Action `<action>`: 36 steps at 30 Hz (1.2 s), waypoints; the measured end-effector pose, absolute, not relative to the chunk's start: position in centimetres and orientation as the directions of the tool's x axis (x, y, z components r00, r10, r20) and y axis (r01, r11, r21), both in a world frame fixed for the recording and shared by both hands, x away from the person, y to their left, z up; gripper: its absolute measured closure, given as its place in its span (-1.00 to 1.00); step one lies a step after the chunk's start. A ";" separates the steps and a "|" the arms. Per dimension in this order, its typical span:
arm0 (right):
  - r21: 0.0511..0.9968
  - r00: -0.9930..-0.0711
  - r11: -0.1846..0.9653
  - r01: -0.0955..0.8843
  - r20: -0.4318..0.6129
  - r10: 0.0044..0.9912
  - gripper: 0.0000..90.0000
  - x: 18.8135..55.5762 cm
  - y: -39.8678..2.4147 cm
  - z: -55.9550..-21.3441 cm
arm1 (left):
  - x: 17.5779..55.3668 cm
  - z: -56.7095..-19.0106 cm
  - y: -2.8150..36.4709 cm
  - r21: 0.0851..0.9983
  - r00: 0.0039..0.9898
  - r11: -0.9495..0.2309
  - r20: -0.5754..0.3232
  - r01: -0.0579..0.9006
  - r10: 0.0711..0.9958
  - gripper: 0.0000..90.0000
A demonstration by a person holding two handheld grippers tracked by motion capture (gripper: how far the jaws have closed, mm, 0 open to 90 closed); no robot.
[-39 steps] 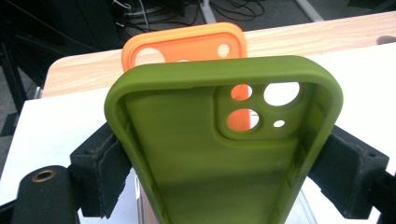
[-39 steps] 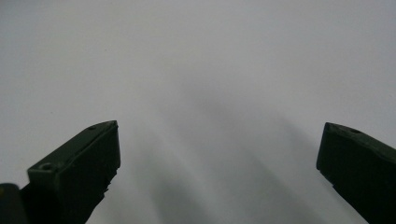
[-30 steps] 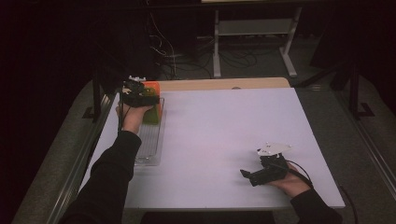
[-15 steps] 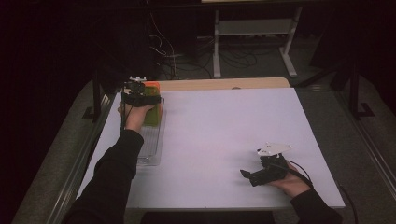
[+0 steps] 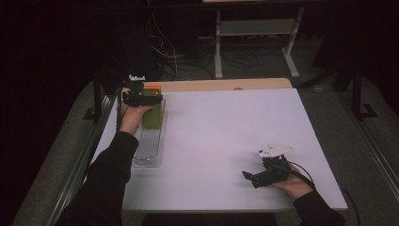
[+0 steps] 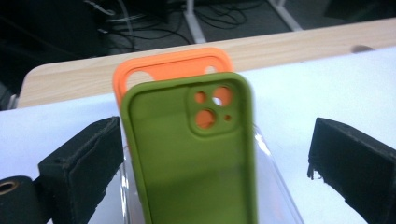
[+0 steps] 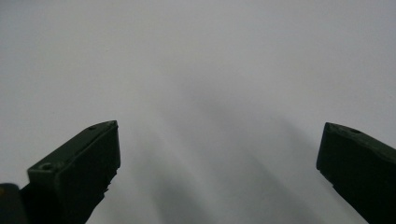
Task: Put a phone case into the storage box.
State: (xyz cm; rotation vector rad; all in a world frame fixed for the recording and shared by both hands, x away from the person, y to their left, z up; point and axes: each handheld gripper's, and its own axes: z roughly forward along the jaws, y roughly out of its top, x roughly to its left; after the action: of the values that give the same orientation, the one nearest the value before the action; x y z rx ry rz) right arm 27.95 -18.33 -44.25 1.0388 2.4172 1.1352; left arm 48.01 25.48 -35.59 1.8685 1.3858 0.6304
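Left gripper view: the left gripper (image 6: pixel 215 154) has just been opening, jaws now wide and clear of the olive-green silicone phone case (image 6: pixel 191 154) upright between them in the clear plastic rack (image 6: pixel 275 186), so it seems released.

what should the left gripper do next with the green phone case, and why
Probably draw the left gripper straight back. Its jaws have just been opening and stand clear of the green case, which leans upright against the orange case in the clear tray.
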 end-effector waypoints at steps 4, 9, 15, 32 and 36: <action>0.758 -0.702 0.429 0.492 0.053 0.710 -1.00 27.9 -18.3 -44.2 | 46.9 -34.6 25.5 0.780 0.373 -0.195 -0.052 0.594 0.926 -0.94; 0.756 -0.702 0.431 0.493 0.053 0.710 -1.00 27.9 -18.3 -44.2 | 45.5 -33.4 25.3 0.786 0.466 -0.244 -0.062 0.567 0.883 -0.94; 0.754 -0.697 0.424 0.502 0.063 0.714 -1.00 27.9 -18.2 -44.1 | 44.1 -32.5 24.9 0.788 0.539 -0.295 -0.055 0.541 0.840 -0.94; 0.769 -0.711 0.425 0.478 0.054 0.701 -1.00 27.8 -18.4 -43.6 | 39.9 -32.2 24.7 0.797 0.687 -0.391 -0.041 0.460 0.725 -0.95; 0.771 -0.708 0.423 0.476 0.051 0.705 -1.00 27.8 -18.4 -43.3 | 38.7 -32.7 24.8 0.798 0.706 -0.391 -0.061 0.460 0.705 -0.95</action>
State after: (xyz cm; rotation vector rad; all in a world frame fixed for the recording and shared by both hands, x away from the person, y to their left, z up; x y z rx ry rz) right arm 27.79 -18.40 -43.32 1.0249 2.4000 1.1642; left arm 38.67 24.80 -32.71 2.0554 0.8876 0.3635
